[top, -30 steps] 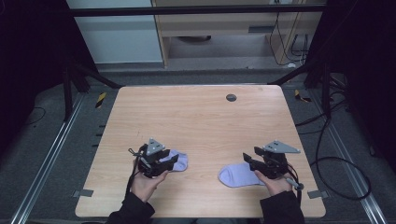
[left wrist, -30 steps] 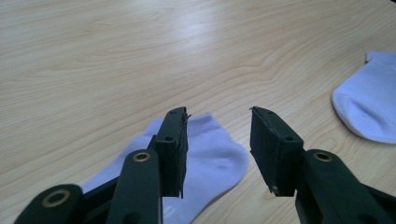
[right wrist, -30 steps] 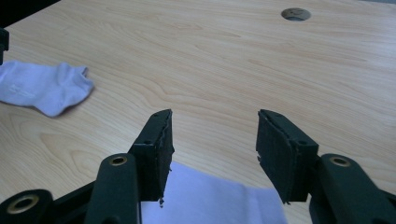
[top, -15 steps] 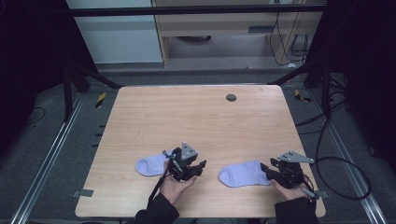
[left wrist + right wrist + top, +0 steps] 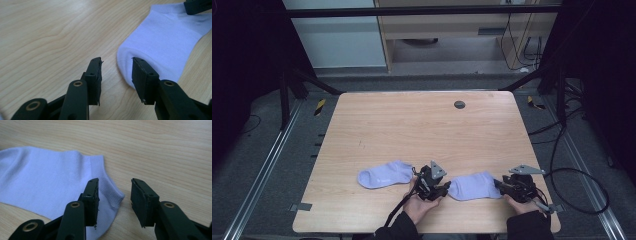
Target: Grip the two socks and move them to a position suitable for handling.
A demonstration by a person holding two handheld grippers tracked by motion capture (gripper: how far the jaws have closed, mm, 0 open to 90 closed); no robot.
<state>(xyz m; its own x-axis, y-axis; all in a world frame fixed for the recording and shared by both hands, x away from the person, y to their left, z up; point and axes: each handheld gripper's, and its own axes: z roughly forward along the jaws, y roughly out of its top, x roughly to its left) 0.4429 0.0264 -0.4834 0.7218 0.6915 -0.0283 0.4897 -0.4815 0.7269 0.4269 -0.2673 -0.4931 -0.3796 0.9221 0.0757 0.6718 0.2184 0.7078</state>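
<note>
Two pale lilac socks lie flat near the table's front edge, the left sock [image 5: 384, 175] and the right sock [image 5: 474, 186]. My left gripper [image 5: 445, 188] is at the right sock's toe end, and my right gripper [image 5: 501, 184] is at its cuff end. In the left gripper view the left gripper [image 5: 117, 68] is open; its jaws have just been closing, with the toe of the right sock [image 5: 165, 42] reaching between them. In the right gripper view the right gripper [image 5: 114, 188] is open; it has also just been closing, around the cuff corner of the right sock [image 5: 45, 177].
The wooden table [image 5: 422, 125] has a small dark round cap [image 5: 459, 104] near its far edge. Black frame bars [image 5: 557, 70] and cables [image 5: 572, 170] stand beside the table. The other gripper's jaw [image 5: 197, 6] shows at the sock's far end.
My left gripper has moved right, past the left sock, to the toe of the right sock. My right gripper has sunk to that sock's cuff end and its jaws have narrowed.
</note>
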